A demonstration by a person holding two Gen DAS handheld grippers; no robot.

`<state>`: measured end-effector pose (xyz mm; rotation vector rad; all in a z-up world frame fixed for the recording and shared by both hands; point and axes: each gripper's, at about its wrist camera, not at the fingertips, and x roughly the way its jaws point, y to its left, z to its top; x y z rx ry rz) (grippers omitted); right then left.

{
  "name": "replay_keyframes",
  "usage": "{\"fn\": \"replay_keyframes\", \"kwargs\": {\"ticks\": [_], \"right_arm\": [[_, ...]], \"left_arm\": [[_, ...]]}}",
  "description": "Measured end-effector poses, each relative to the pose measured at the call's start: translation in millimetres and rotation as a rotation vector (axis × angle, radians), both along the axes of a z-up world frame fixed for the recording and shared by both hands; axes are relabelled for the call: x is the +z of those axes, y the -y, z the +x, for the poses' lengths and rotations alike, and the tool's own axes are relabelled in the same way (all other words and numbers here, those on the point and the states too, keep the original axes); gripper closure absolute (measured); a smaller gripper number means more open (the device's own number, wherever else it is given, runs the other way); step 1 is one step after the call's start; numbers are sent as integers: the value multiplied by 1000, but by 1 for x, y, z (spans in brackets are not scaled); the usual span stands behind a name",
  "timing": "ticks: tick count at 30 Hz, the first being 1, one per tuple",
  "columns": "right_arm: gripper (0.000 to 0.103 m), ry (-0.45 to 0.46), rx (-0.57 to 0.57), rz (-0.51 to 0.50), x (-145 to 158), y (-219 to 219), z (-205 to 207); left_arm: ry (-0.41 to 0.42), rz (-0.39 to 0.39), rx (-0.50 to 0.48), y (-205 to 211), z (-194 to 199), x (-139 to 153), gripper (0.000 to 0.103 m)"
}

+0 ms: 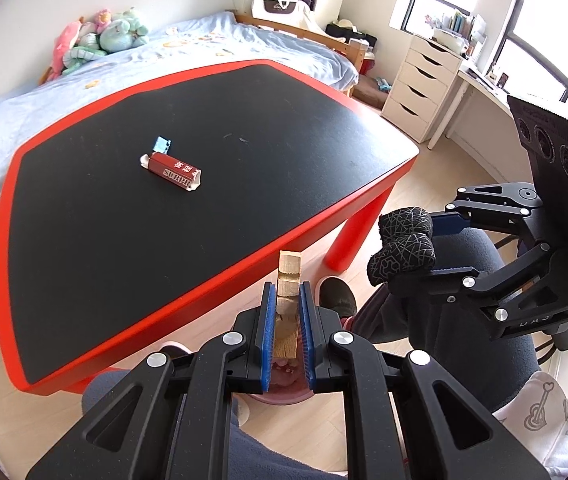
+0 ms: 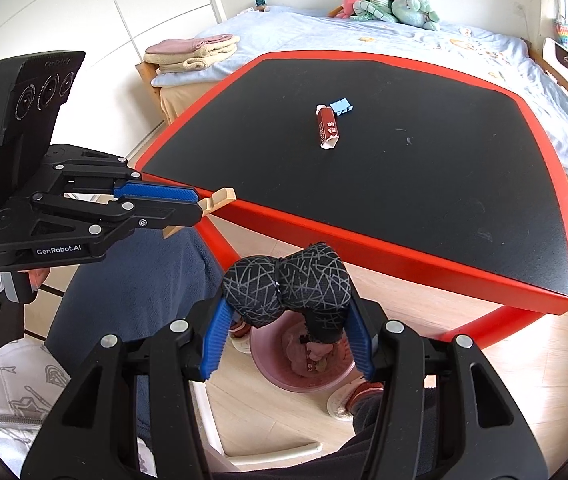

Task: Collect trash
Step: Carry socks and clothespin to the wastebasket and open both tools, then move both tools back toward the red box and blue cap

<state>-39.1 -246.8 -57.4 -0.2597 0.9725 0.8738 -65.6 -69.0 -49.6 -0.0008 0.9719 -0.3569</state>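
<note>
Directly above the pink plastic waste bin (image 2: 304, 376) on the floor: right gripper (image 2: 288, 336) clamped on a bundled black fabric piece with grey line pattern (image 2: 288, 284). Beside it, also over the bin: left gripper (image 1: 287, 320) closed on a pale notched wooden clip (image 1: 289, 276). Beyond the bin, on the black-topped red-edged table (image 2: 364, 216): a dark red drink carton (image 2: 327, 127) touching a small blue wrapper (image 2: 341, 107), not yet collected. Likely risk: releasing off-centre, so fabric snags the bin rim or the clip bounces onto the floor.

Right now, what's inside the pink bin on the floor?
The pink bin holds some crumpled pinkish trash. The black sock bundle in the right hand-held gripper covers part of its inside.
</note>
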Motion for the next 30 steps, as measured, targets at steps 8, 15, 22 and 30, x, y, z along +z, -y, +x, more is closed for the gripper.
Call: {"fn": "replay_keyframes", "kwargs": {"ticks": [8,15,22,30], "right_arm": [[9,3,-27,-19,-6,2,3],[5,-15,-63,-22,-13,8,5],[4,-21,-63,-16,-13,10,4],[4,-20,-57,-17,-12,7,8]], "left_arm": [[28,-8,63,-8,1,-1,14],[40,2,103,-15,1,0,8],[32,4,124,-22,3,0,8],[27,6,137,-24,6,1,8]]}}
